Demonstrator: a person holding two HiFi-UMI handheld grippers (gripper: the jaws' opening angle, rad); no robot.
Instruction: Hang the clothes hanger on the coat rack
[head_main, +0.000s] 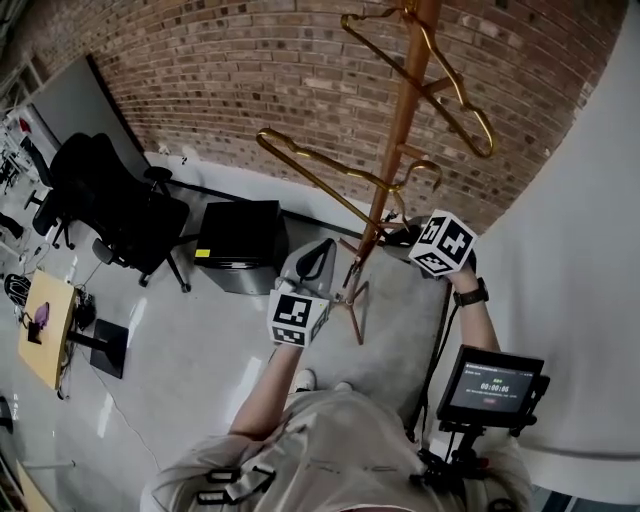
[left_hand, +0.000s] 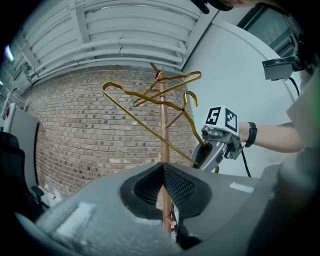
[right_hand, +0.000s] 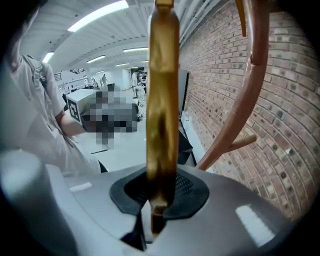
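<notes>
**A:** Where's the hanger?

**B:** The gold hanger (right_hand: 161, 100) is clamped by its bar in the right gripper (right_hand: 160, 187), on the near side of the coat rack (head_main: 388, 170). Its hook curls just beside the pole. I can't tell whether it touches a peg.

**A:** And the other tool?

**B:** The left gripper (left_hand: 163, 172) faces the rack's pole, jaws together with nothing between them.

**A:** Any room to move?

**B:** There's a brick wall (head_main: 250, 70) behind the rack and a white wall (head_main: 590, 250) near its right. The floor to its left is open as far as a black cabinet (head_main: 238, 240). A second hanger (head_main: 462, 100) hangs at the rack's top.
</notes>
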